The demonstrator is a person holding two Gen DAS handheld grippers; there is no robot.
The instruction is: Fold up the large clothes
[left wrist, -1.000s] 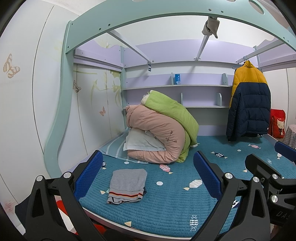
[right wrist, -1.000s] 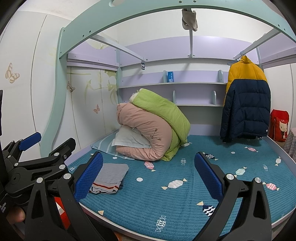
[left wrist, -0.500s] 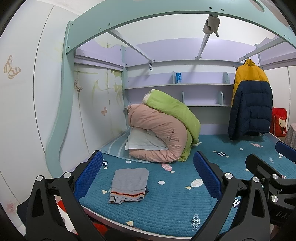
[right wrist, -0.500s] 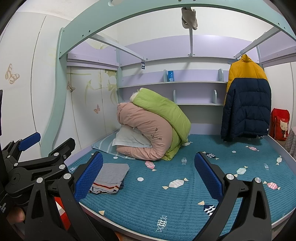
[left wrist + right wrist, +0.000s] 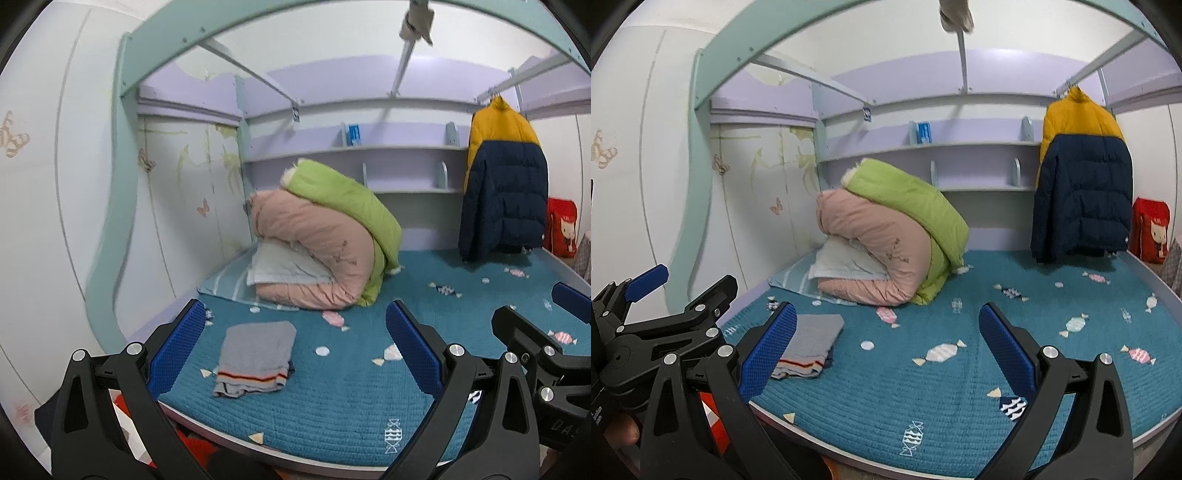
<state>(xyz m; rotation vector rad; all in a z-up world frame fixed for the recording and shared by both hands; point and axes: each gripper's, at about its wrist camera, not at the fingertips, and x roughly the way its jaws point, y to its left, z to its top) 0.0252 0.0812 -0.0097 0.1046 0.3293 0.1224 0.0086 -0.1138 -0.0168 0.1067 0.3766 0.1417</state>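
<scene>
A teal quilted bed cover [image 5: 332, 406] printed with sweets and little fish fills the lower half of both views, under a pale green arched bed frame [image 5: 125, 110] that sweeps across the top. Toward the middle left, a rolled pink duvet [image 5: 310, 254] lies with a green duvet [image 5: 347, 206] draped over its top, and a pale pillow [image 5: 284, 266] is tucked against the pink one's left side. At the right of the frame a yellow and navy puffer jacket [image 5: 502, 184] hangs from a rail, its hem just above the bed cover, with a red bag [image 5: 561, 229] beside it at the far right edge. Lilac shelves [image 5: 369, 151] run along the back wall, a small blue box [image 5: 354, 134] standing on the upper one.

The folded grey garment [image 5: 255, 358], striped at its near edge, lies flat on the cover in the lower left, near the bed's front edge.

The left gripper [image 5: 295, 350] has its blue pads spread wide apart, holding nothing, the garment showing between them. The right gripper [image 5: 886, 347] is likewise spread and empty, the garment just beside its left pad.
</scene>
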